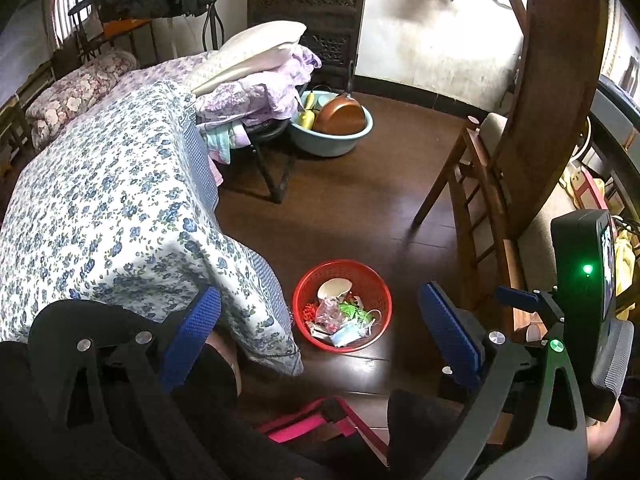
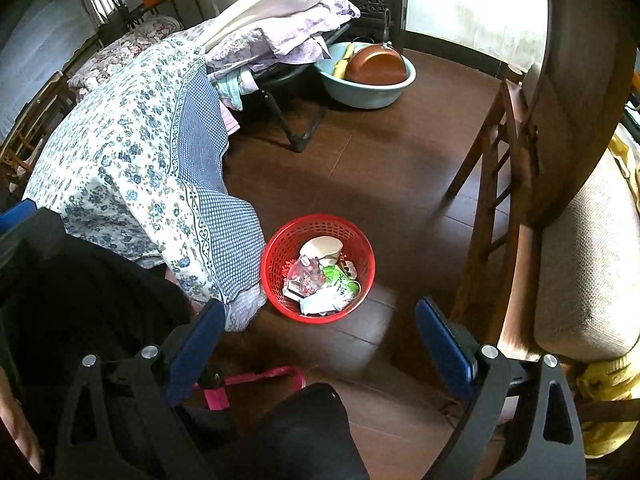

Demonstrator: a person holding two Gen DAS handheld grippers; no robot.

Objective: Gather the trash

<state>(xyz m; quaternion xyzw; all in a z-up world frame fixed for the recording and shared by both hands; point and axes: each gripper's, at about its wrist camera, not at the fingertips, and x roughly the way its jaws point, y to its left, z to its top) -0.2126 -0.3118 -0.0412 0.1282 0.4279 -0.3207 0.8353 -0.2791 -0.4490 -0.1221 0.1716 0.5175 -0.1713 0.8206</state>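
Note:
A round red mesh basket [image 1: 304,292] stands on the dark wood floor beside the bed; it also shows in the right wrist view [image 2: 280,248]. Inside lie trash pieces [image 1: 344,316]: a white cup, clear wrappers, a green packet and a blue face mask [image 2: 320,302]. My left gripper [image 1: 320,332] is open and empty, held above and in front of the basket. My right gripper [image 2: 320,340] is open and empty, also above the floor just short of the basket. The right gripper's body [image 1: 584,280] shows at the right edge of the left wrist view.
A bed with a blue floral cover [image 1: 100,208] fills the left. A wooden chair [image 1: 476,200] with a cushion [image 2: 588,260] stands on the right. A pale blue basin [image 1: 332,136] with a brown pan sits further back. A pink strap [image 2: 256,384] lies near my fingers.

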